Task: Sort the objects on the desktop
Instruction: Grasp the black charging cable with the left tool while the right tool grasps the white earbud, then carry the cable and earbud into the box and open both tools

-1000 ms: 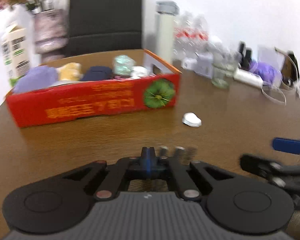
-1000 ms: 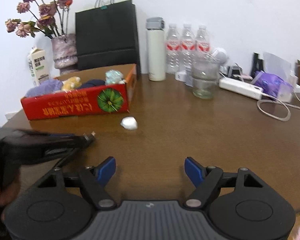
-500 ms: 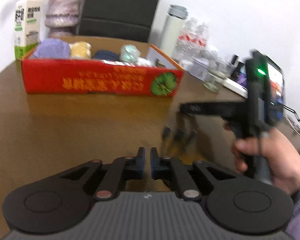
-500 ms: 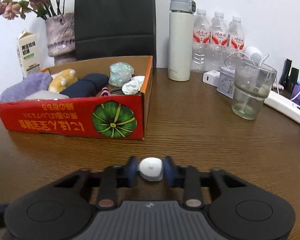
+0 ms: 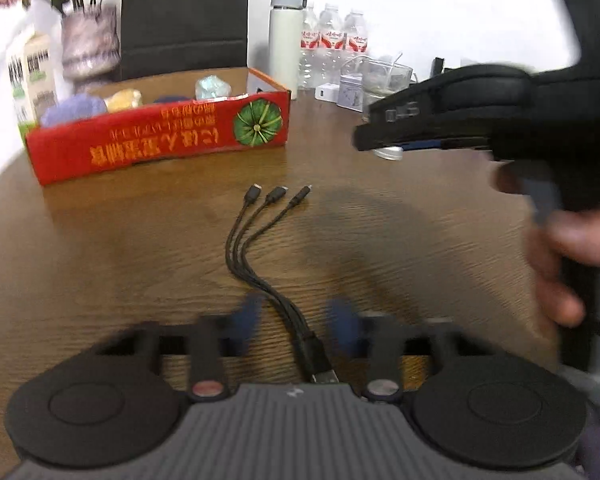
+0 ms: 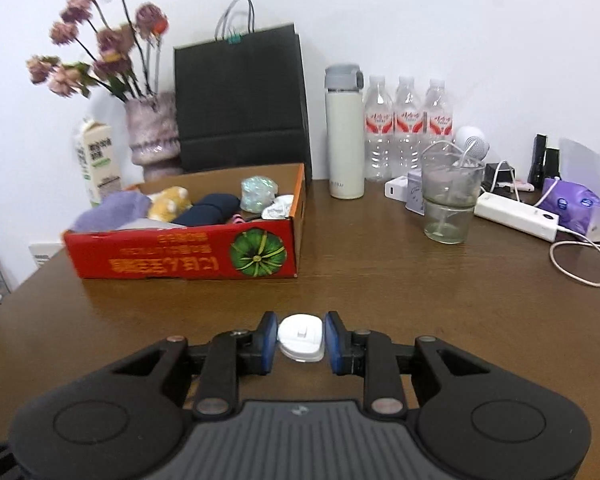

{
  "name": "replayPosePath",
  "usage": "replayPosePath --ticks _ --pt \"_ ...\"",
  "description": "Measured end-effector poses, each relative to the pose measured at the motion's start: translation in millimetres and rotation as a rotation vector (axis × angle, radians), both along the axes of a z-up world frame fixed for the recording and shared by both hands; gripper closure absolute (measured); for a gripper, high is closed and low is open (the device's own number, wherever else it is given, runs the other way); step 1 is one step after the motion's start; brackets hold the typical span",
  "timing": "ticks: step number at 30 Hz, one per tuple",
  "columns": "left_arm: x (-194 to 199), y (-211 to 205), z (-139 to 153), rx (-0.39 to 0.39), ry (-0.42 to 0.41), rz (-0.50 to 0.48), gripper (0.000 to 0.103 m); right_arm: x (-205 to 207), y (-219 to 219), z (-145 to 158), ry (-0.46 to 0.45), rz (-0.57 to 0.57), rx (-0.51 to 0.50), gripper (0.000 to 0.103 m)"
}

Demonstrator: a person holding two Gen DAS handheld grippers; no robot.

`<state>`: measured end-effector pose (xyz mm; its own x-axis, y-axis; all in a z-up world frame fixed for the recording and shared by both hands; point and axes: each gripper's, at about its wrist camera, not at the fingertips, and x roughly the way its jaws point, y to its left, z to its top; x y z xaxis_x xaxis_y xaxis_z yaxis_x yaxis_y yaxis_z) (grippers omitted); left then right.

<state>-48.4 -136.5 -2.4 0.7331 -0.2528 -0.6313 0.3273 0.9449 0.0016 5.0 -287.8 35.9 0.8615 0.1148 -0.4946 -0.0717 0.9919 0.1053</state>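
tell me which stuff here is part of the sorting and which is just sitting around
Part of the job:
- small white plastic piece, clamped in the right gripper
- black three-headed charging cable, between the left gripper's fingers
- red cardboard box

Just lying about:
- white thermos
- black paper bag
- vase of dried flowers

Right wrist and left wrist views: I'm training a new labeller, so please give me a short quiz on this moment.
1. True or false: the right fingers grip the white piece.
2. How many small plugs does the black cable fan out into? A) two B) three C) four
3. What green picture is printed on the front of the red box?

Key: 1 true. 2 B. 3 a pumpkin.
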Motion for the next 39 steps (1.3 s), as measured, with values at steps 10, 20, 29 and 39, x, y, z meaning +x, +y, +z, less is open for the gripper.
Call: replayPosePath --ticks 10,20,29,39 --pt "-22 24 17 -0.101 -0.040 0.111 0.100 -58 -5 6 -0.027 0.047 -0.009 0.079" --pt "-44 76 77 -0.195 -0.174 0.221 0.100 -100 29 19 -0.071 0.168 -0.006 0.079" --pt "-75 96 123 -0.241 -0.314 0.182 0.100 -136 52 57 -0.178 0.211 -0.033 0.079" --pt "-20 104 177 -0.265 -0.403 0.091 0.100 -85 56 89 -0.210 0.225 -0.041 0.079"
